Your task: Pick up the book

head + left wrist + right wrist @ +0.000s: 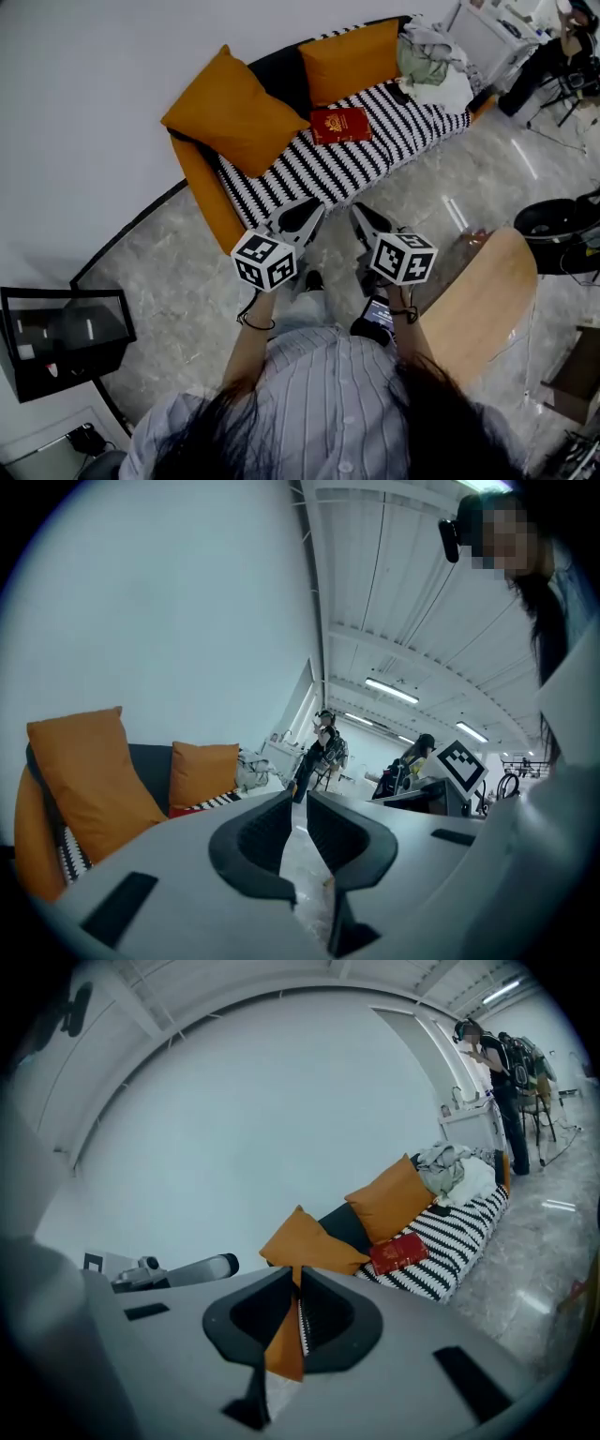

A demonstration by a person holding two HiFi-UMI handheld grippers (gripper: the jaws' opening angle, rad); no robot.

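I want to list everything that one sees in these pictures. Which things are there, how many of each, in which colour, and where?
sofa: one, orange sides, black-and-white striped cover, against the wall
cushions: two, orange, at the sofa's back
book: one, red, flat on the striped cover, in front of the cushions
clothes: one pile, pale, at the sofa's right end
table: one, light wood, at the person's right
box: one, black, by the wall at the left
left gripper: one, grey with black jaws, shut and empty, short of the sofa
right gripper: one, same colours, shut and empty, beside the left one
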